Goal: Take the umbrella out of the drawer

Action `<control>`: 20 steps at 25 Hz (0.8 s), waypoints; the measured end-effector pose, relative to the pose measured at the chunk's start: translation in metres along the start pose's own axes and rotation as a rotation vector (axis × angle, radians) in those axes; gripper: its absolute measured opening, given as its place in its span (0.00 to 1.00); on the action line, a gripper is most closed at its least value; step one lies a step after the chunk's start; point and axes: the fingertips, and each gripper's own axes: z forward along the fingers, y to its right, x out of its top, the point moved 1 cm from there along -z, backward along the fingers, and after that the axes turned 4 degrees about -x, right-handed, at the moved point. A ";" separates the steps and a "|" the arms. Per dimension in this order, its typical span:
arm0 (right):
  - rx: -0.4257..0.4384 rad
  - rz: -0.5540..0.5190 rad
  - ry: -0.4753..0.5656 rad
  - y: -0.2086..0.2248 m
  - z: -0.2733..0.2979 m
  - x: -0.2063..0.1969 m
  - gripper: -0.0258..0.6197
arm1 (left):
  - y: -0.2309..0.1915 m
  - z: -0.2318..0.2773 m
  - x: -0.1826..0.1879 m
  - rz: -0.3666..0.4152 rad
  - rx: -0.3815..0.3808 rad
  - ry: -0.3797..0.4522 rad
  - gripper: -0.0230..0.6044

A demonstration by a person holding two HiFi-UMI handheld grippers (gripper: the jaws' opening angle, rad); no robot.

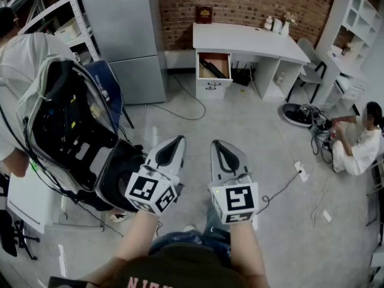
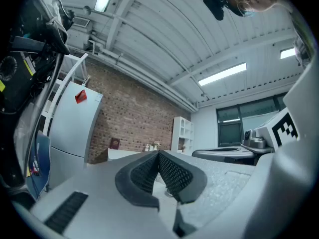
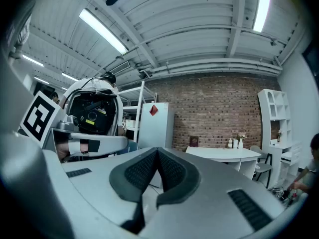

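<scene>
A white desk (image 1: 249, 39) stands against the brick wall at the far side of the room. The top drawer (image 1: 213, 66) of its left pedestal is pulled open; something dark lies along its inside, too small to tell as an umbrella. My left gripper (image 1: 174, 141) and right gripper (image 1: 221, 144) are held side by side over the floor, far short of the desk, both pointing towards it. Each is shut with nothing between its pads. The left gripper view shows its pads (image 2: 172, 176) meeting at the tip, and the right gripper view shows the same (image 3: 172, 171), with the desk (image 3: 224, 154) beyond.
A person wearing a dark equipment backpack (image 1: 66, 125) stands close on my left. A grey fridge (image 1: 123, 35) is at the back left. Another person (image 1: 360, 143) sits on the floor at the right among cables (image 1: 300, 173). A chair (image 1: 309, 71) and white shelves (image 1: 354, 23) flank the desk.
</scene>
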 end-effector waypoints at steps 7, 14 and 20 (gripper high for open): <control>0.013 0.013 0.001 0.041 0.045 -0.013 0.03 | -0.020 0.053 -0.017 0.040 0.026 -0.016 0.03; 0.036 0.040 0.002 0.099 0.113 -0.015 0.03 | -0.065 0.125 -0.019 0.067 0.083 -0.031 0.03; 0.094 0.043 -0.003 0.147 0.178 -0.017 0.03 | -0.098 0.193 -0.019 0.076 0.144 -0.034 0.03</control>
